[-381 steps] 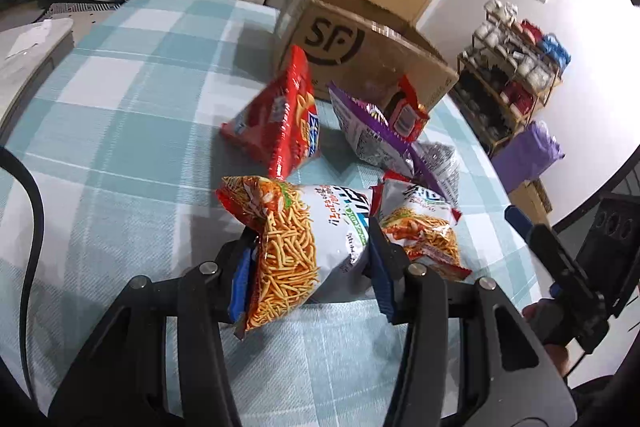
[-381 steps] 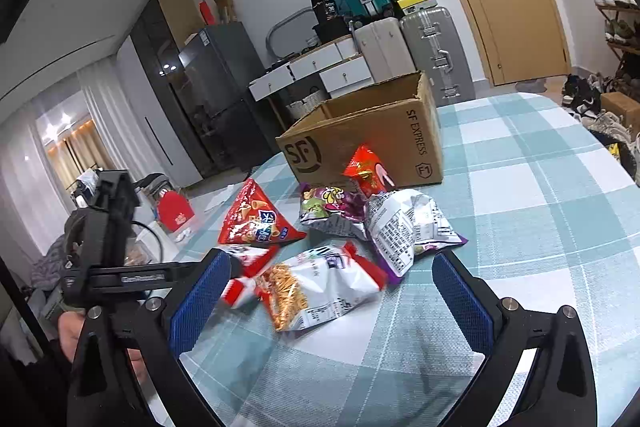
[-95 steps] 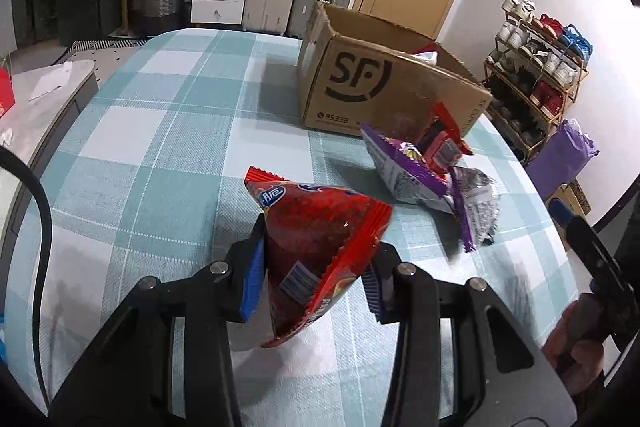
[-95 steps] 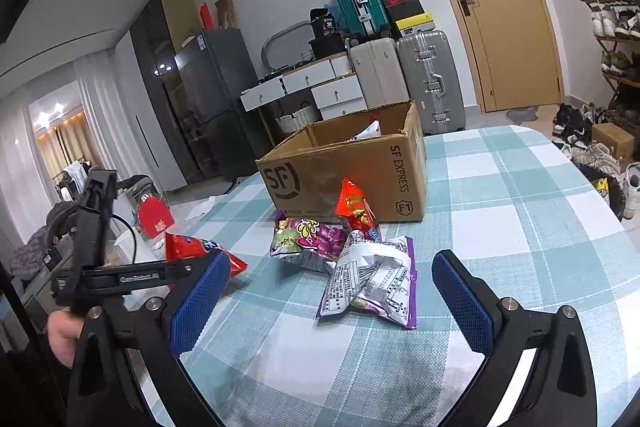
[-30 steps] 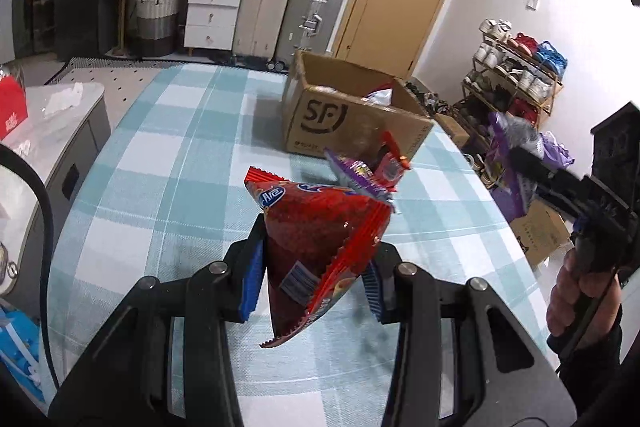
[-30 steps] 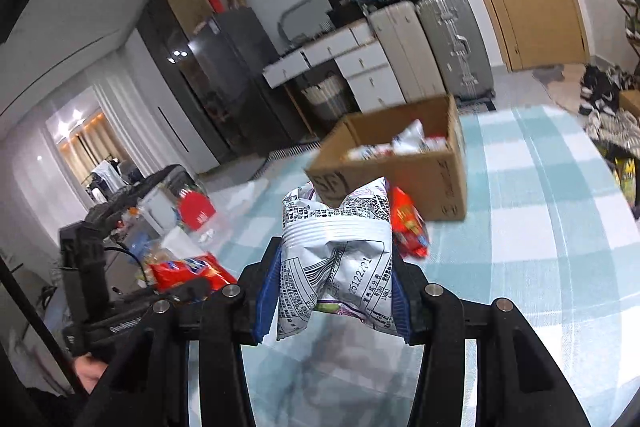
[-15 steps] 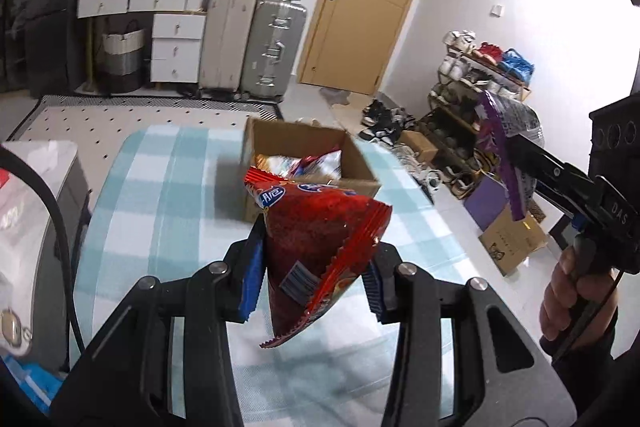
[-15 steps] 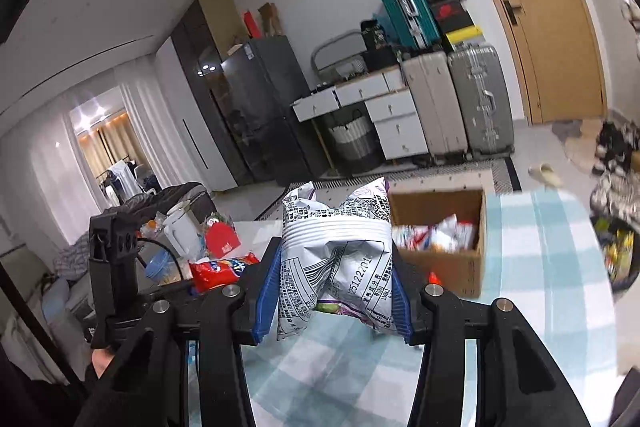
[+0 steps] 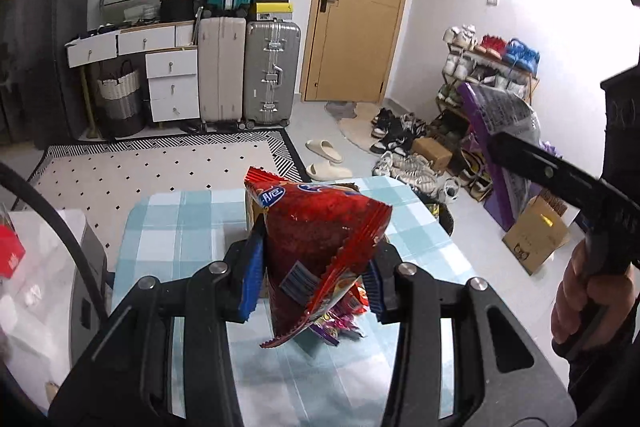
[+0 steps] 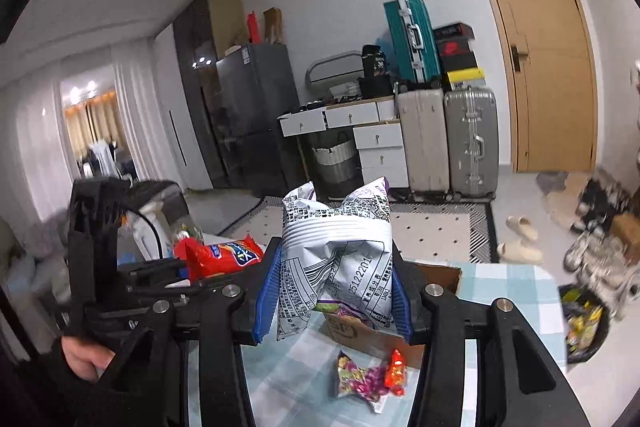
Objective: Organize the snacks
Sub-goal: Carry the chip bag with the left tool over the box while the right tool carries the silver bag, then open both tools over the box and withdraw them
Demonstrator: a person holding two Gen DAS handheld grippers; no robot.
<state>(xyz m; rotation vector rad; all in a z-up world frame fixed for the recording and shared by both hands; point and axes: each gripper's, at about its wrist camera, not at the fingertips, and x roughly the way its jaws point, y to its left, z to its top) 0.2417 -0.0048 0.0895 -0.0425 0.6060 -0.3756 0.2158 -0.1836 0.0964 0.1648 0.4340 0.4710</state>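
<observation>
Room: white walls, wood door [image 9: 362, 3], suitcases [image 9: 250, 67] stacked against the far wall, white drawers [image 9: 172, 83], patterned rug [image 9: 160, 167], shoe rack [image 9: 492, 71] at right. Table [image 9: 176, 227] with teal-and-white check cloth lies well below both grippers.

Left wrist view. Left gripper [image 9: 312, 275]: jaws clamped on red bag [image 9: 316, 239]; the blue pads press its lower sides, one on each side. Bag stands point-down between the jaws, its crimped top edge above the pads, its bottom corner hanging below them. Below and beyond the jaws, partly hidden by the bag: a cardboard box [image 9: 254, 207] edge and small packets [image 9: 340, 319] on the cloth. To the right of the jaws, a hand [image 9: 580, 291] holds the right gripper; only one black finger shows here, against the purple-and-silver bag [image 9: 504, 123].

Right wrist view. To the left of the jaws, the other hand [image 10: 80, 355] holds the left gripper, the red bag sticking out of it. Right gripper [image 10: 332, 291]: jaws clamped on the purple-and-silver bag, pads pinching its sides so the middle creases; printed silver back faces the camera, top flares above the pads. Below the jaws: the open box, mostly hidden by the bag, with a purple packet [image 10: 360, 379] and a small red packet [image 10: 396, 373] on the cloth just in front of it.
</observation>
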